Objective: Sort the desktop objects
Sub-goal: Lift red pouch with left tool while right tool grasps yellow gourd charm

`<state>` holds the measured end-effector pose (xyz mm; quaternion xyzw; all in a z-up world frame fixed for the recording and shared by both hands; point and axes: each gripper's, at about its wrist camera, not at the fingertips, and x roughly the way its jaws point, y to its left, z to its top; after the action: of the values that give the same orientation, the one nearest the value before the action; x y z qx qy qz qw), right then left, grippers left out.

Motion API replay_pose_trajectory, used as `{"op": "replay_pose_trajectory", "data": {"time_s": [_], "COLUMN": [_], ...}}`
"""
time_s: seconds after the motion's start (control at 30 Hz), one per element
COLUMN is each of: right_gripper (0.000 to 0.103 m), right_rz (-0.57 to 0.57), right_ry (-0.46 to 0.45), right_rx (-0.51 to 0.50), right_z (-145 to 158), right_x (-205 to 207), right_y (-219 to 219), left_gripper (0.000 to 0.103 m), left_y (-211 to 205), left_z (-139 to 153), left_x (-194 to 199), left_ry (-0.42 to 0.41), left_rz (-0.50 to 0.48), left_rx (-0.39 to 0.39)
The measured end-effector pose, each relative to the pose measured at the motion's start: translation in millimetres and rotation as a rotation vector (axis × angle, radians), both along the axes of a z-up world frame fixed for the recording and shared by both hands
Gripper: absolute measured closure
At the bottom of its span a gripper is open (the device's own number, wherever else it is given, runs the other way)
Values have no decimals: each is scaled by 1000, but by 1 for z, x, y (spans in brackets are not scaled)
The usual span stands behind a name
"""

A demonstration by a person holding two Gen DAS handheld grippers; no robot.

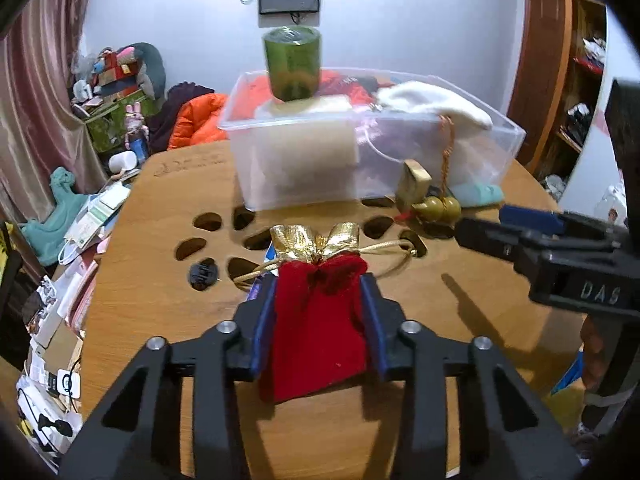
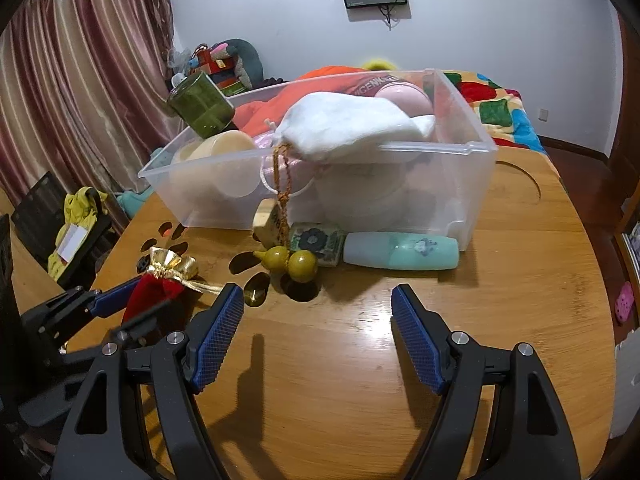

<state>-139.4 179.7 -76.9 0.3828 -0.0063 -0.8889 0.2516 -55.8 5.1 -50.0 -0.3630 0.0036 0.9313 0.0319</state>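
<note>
The left gripper (image 1: 320,296) clenches one red velvet pouch (image 1: 316,320) with a gold ribbon near the table's (image 2: 520,280) front edge. The right gripper (image 2: 318,300), marked "DAS", is spread and empty. Beyond lie one gourd charm (image 2: 290,262) and one teal bottle (image 2: 404,250) beside one clear bin (image 2: 472,168).

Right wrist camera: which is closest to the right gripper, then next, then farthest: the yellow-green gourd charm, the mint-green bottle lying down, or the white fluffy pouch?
1. Yellow-green gourd charm, on the table just ahead, slightly left.
2. Mint-green bottle, lying against the bin, ahead right.
3. White fluffy pouch, up on the clear plastic bin.
</note>
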Motion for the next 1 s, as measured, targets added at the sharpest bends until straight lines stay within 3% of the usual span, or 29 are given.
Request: {"op": "replay_pose_trajectory", "data": {"time_s": [0.07,0.2,0.3,0.37,0.57,0.73,1.0], "right_gripper": [30,31,42,44,50,64,65], "right_rz": [5,15,25,18,11,-9,7], "right_ry": [-4,-24,-54,-63,-40,-12,23], "right_rx": [-4,-21,-42,-39,-7,48,79], "right_z": [-1,-5,-7,-8,-6,-9,-6], "right_x": [0,-3,-10,-14,-19,-20,-13], "right_y": [-4,-10,-14,-16,-28,-38,-39], "left_gripper": [72,74,74,74,74,74,74], "left_y": [-5,-17,-26,-33,-49,-55,-54], "left_z": [4,13,19,23,32,32,30], "left_x": [1,1,3,5,9,9,9], "left_ry": [10,33,48,56,84,80,72], "left_rz": [4,8,11,6,22,30,33], "left_rx": [7,42,79,109,154,173,174]}}
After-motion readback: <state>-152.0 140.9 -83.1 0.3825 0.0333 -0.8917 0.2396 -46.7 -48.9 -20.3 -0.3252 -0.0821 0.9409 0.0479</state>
